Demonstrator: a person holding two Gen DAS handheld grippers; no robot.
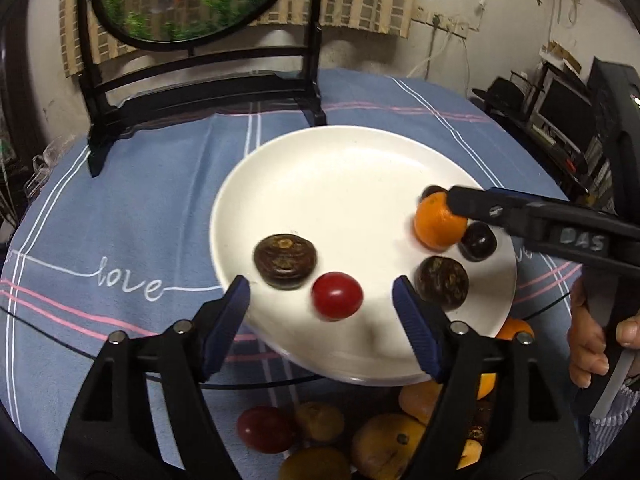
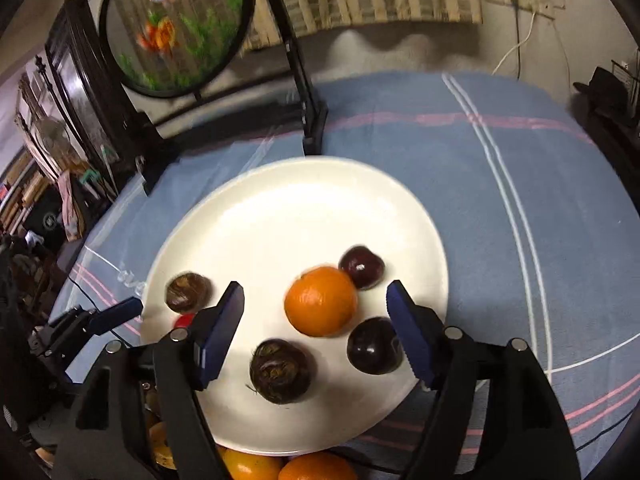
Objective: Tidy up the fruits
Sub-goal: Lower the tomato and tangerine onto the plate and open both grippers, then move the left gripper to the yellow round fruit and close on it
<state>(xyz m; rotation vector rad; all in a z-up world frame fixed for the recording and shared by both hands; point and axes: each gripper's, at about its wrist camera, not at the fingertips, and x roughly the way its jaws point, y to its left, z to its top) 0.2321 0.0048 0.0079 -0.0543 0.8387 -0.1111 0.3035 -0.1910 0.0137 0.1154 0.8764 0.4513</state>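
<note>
Fruits are lying scattered on a white plate (image 1: 340, 168) that is sitting on a blue striped tablecloth (image 1: 120, 208). The left gripper (image 1: 322, 300) is hovering over the near edge of the plate with its jaws spread wide and pinching nothing. A red cherry tomato (image 1: 337, 297) is lying between its blue fingers (image 1: 226, 320), touching neither pad, and looks blurred. Just beyond the left finger a flat dark brown water chestnut (image 1: 285, 261) is resting on the plate. Just past the right finger a second dark brown water chestnut (image 1: 441, 283) is sitting, and beyond it a dark plum (image 1: 478, 241) and an orange tangerine (image 1: 438, 222) are lying side by side.

The right gripper (image 2: 316, 308) is also spread open, gripping nothing. In its own view the tangerine (image 2: 321, 301) is lying between and slightly ahead of its fingertips, clear of both pads. A dark plum (image 2: 374, 346) is lying just inside its right finger, another dark plum (image 2: 362, 267) is sitting beyond the tangerine, and a brown water chestnut (image 2: 282, 372) is lying nearer the camera, between the fingers. From the left wrist view, the right gripper's finger is reaching over the tangerine from the right side, and a hand (image 1: 592, 340) is holding its handle.

Nearer than the plate, below both grippers, a pile of more fruit (image 1: 384, 440) is waiting, orange, yellow and red.
</note>
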